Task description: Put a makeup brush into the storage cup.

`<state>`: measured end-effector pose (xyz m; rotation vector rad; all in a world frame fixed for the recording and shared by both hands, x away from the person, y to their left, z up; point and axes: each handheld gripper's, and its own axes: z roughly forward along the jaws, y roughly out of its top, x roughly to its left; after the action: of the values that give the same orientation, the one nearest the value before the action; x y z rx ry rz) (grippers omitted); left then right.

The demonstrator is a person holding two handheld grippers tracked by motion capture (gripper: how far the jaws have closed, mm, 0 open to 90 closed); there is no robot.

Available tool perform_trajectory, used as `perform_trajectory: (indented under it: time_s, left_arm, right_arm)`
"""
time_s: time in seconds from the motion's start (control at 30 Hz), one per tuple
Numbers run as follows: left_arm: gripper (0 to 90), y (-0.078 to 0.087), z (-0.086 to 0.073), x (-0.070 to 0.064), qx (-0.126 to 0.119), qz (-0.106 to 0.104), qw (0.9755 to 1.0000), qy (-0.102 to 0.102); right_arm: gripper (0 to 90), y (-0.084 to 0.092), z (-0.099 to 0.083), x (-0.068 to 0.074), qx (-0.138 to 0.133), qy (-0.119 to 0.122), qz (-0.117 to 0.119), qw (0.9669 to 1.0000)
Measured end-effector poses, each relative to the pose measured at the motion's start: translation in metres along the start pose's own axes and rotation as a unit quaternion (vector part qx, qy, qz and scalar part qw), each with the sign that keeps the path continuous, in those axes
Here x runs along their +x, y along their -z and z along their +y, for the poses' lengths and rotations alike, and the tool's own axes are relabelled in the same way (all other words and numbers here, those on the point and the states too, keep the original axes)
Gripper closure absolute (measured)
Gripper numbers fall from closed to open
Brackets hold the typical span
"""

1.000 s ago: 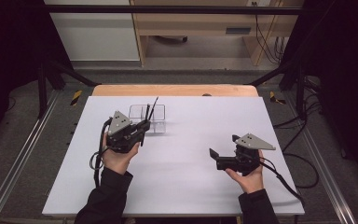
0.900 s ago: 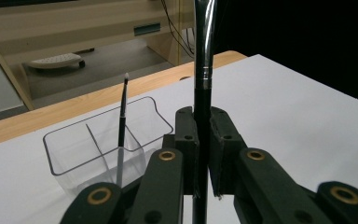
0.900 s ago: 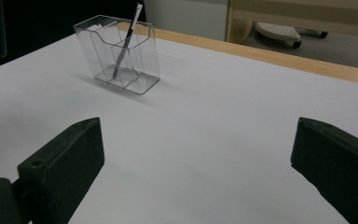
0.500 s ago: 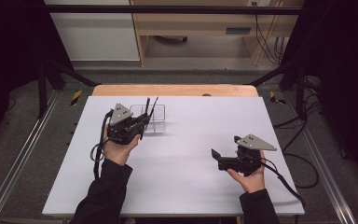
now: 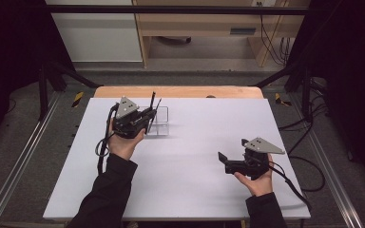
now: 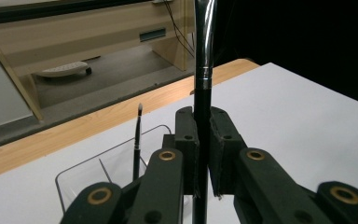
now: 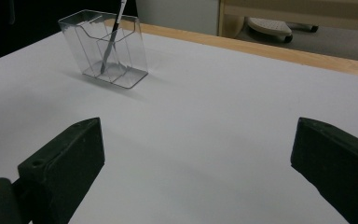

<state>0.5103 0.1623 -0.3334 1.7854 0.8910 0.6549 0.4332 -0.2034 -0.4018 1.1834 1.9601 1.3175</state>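
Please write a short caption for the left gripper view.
Left gripper holds a brush upright beside a clear holder.

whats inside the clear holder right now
One thin black brush stands leaning in a compartment of the clear holder. A second brush, clamped in the left gripper, rises beside it; whether its lower end reaches inside is covered by the jaws.

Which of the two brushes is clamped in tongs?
The thick brush with the silver ferrule, clamped in the left tongs; the thin brush stands free in the clear holder.

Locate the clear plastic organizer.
High view: clear plastic organizer sits far-left on the white table, just right of the left gripper.
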Motion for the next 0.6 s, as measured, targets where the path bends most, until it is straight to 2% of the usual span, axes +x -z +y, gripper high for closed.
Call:
perform_trajectory:
  time_s: [0.6]
  left_arm:
    - [82.8,-0.022,0.008,0.015,0.004,0.007,1.0,0.002]
  right_arm:
    - [3.4,0.002,-0.003,-0.006,-0.001,-0.01,-0.004,0.9999]
